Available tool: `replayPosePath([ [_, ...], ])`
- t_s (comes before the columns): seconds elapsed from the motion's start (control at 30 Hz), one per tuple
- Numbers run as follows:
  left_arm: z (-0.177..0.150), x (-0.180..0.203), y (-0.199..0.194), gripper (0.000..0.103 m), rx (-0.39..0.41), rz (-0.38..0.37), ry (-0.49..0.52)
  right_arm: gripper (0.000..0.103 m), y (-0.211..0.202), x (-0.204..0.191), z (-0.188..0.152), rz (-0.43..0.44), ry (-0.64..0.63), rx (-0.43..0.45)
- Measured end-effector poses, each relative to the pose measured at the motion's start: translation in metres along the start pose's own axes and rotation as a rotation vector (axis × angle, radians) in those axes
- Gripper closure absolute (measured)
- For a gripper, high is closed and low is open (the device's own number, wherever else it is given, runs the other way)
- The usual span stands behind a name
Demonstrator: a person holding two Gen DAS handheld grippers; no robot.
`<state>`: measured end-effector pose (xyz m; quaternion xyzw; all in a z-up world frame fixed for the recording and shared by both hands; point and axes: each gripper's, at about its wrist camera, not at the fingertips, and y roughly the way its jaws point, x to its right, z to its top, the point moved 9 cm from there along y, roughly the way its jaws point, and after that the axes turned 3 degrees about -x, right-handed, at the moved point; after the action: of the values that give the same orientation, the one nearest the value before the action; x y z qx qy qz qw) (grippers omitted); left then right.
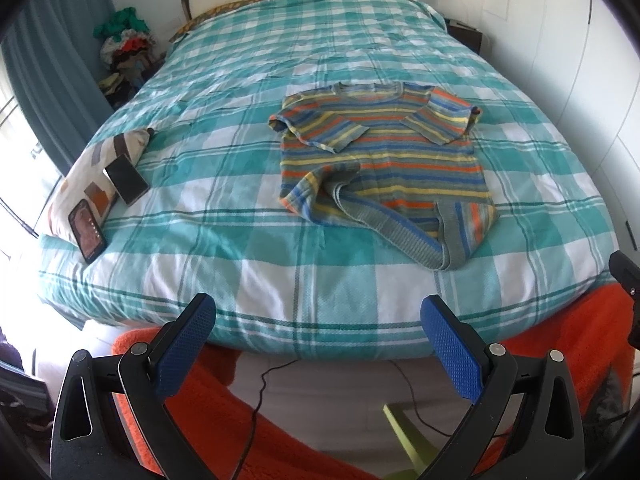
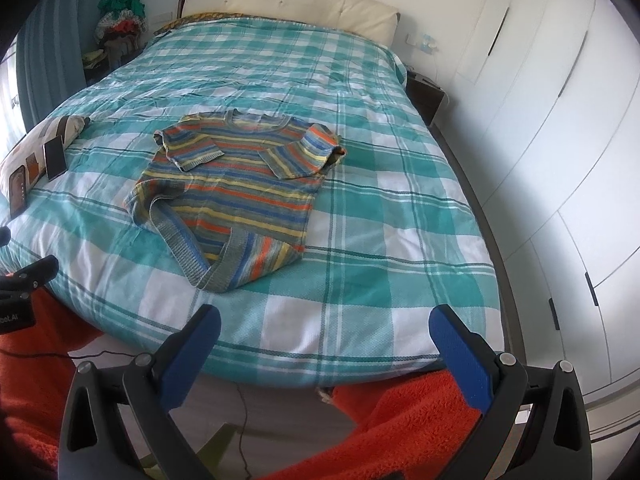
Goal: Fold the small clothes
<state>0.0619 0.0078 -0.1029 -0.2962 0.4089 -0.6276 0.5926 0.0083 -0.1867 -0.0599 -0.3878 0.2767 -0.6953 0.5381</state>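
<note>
My left gripper [image 1: 318,316]: its blue-padded fingers stood wide apart with nothing between them, held off the near edge of the bed.
My right gripper [image 2: 324,326]: likewise spread wide and empty, also off the near edge; its black tip showed at the right rim of my left camera.
Striped shirt [image 1: 384,160]: it lay on the plaid bedcover [image 1: 240,160], ahead of both my grippers and apart from them, touching neither.
Shirt from my left: it sat ahead and to the right of my fingers' midline.
Shirt from my right: the same shirt [image 2: 236,184] sat ahead and to the left.
Shirt's shape: both short sleeves were folded in over the chest, the neckline pointed toward the headboard [image 2: 288,8], and the hem nearest me was rumpled and turned up.
Pillow [image 1: 96,172]: a patterned one lay at the bed's left edge, well apart from the shirt.
Phones: a lit phone [image 1: 87,230] and a dark phone [image 1: 127,180] leaned against that pillow.
Orange fleece [image 2: 400,432]: it spread below my grippers, under the bed's near edge.
</note>
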Motion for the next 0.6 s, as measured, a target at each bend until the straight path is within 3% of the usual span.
replayPosePath([
  [0.6,-0.0006,0.0028,0.0055,0.001,-0.012,0.001,0.006,0.001,0.0061,0.0023,-0.0001,-0.006,0.002,-0.019],
])
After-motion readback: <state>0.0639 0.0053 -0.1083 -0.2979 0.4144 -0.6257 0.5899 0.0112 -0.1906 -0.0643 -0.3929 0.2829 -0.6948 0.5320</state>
